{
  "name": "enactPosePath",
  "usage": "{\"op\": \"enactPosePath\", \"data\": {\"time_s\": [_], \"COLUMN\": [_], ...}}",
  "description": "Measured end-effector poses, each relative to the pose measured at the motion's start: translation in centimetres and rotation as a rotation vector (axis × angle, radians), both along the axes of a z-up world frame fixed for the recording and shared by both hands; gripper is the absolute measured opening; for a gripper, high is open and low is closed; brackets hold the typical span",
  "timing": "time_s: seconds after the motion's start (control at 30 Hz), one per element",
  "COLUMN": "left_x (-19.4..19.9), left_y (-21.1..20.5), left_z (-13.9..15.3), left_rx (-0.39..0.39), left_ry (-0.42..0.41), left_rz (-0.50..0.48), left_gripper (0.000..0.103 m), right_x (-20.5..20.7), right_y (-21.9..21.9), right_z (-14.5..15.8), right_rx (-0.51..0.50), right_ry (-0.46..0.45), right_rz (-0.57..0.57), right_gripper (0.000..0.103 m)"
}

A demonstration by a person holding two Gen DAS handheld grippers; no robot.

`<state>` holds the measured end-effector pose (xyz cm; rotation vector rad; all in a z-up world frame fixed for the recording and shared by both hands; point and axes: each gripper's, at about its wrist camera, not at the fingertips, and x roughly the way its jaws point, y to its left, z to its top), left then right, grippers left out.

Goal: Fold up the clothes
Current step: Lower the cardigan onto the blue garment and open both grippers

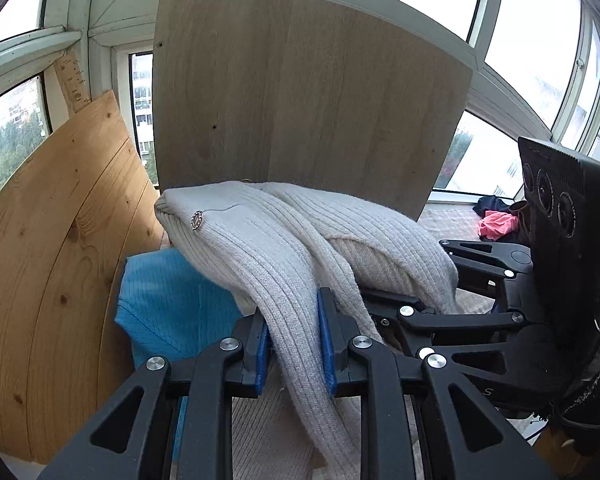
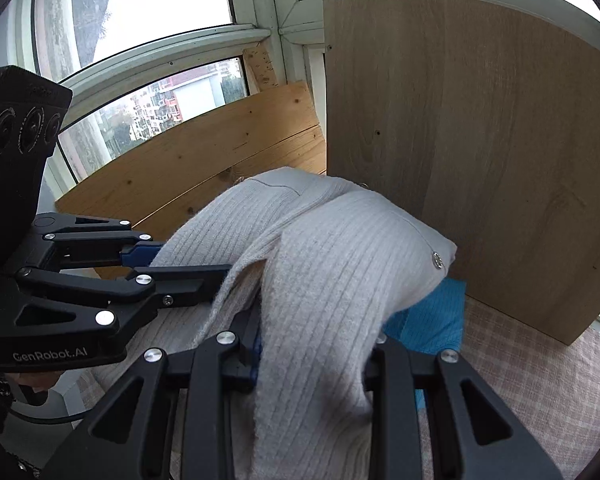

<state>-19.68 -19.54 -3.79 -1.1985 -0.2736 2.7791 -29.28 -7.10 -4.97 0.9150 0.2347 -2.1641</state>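
Note:
A cream ribbed knit cardigan (image 1: 260, 240) with a small metal button hangs folded over, bunched in two humps. My left gripper (image 1: 294, 350) is shut on one fold of it, the blue pads (image 1: 326, 344) pressing the knit from both sides. My right gripper (image 2: 314, 356) is shut on the other fold of the cardigan (image 2: 340, 264), which drapes over and hides its pads. The two grippers sit side by side: the right gripper (image 1: 396, 308) shows in the left wrist view and the left gripper (image 2: 184, 264) in the right wrist view. Below the cardigan lies a blue garment (image 1: 168, 304).
A tall brown board (image 1: 300, 100) stands upright just behind the cardigan, and a pine board (image 1: 60, 260) leans to its left against the windows. A pale checked cloth (image 2: 520, 360) covers the surface. Pink and dark clothes (image 1: 498, 224) lie at the far right.

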Motion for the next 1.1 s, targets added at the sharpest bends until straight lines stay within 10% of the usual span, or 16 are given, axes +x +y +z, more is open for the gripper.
{"op": "enactPosePath", "data": {"time_s": [0.23,0.63,1.1], "left_x": [-0.5,0.3,1.6], "left_y": [-5.4,-5.3,-7.5], "left_z": [-9.6,-11.9,-5.0], "left_rx": [0.036,-0.029,-0.050], "left_ry": [-0.174,-0.206,-0.087], "left_rz": [0.036,0.021,0.155], "left_gripper": [0.020,0.025,0.031], "right_x": [-0.9,-1.1,-1.6], "right_y": [-2.4,-0.1,5.9], "right_z": [-7.9,-10.6,-4.4], "right_rx": [0.052,0.173,0.047], "right_ry": [-0.152,-0.217,-0.317], "right_rz": [-0.036,-0.055,0.011], "right_gripper": [0.027,0.030,0.047]}}
